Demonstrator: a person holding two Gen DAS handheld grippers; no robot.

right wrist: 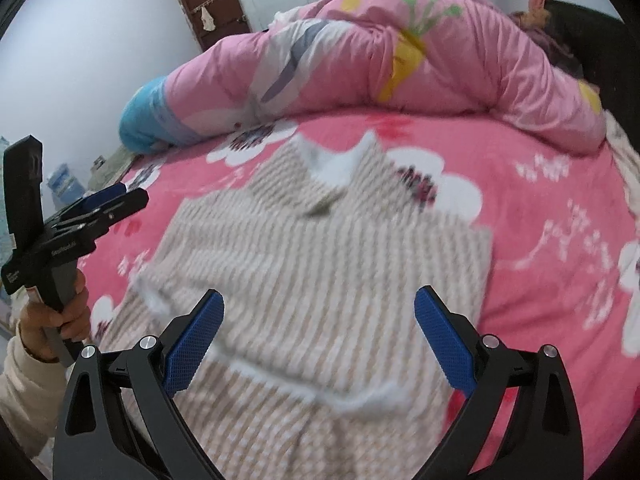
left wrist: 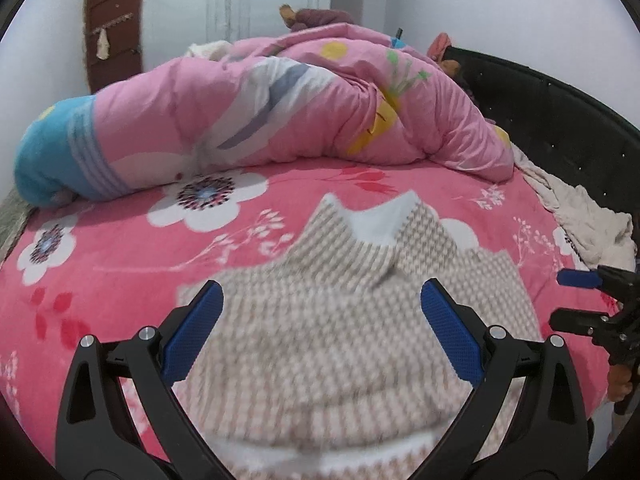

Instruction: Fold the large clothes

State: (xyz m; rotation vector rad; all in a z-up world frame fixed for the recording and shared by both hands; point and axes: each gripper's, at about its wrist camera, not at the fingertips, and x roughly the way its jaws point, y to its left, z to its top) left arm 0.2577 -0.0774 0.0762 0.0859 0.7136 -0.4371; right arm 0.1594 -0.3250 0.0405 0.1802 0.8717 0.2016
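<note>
Soft beige-and-white checked garment [left wrist: 340, 320] spread flat on the pink flowered bed sheet [left wrist: 120, 280], near the front edge of the bed, with its white-lined collar [left wrist: 380, 220] pointing toward the far edge. Woven look, small boxy pattern, a bit blurry in both views. White folded edges showing across the lower part of the cloth [right wrist: 352, 392]. Left gripper [left wrist: 320, 328] above the near part of the garment, black plastic arms spread wide, bumpy blue pads [left wrist: 448, 332] far apart, holding nothing. Right gripper [right wrist: 318, 334] above the same cloth, its blue pads [right wrist: 196, 336] also wide apart, gripping nothing. In the right wrist view, left gripper seen from the side at the left edge of the bed, held by a hand [right wrist: 52, 320] with a cream sleeve [right wrist: 24, 392]. In the left wrist view, the right gripper poking in at the right edge of the bed, black with a blue pad tip. Puffy pink quilt [left wrist: 280, 112] heaped along the far edge of the bed, smooth and rumpled, with a blue end at the left. Cream towel-like cloth [left wrist: 580, 220] bunched at the right edge beside a black headboard [left wrist: 560, 120]. Brown door [left wrist: 114, 24] in the far wall.
</note>
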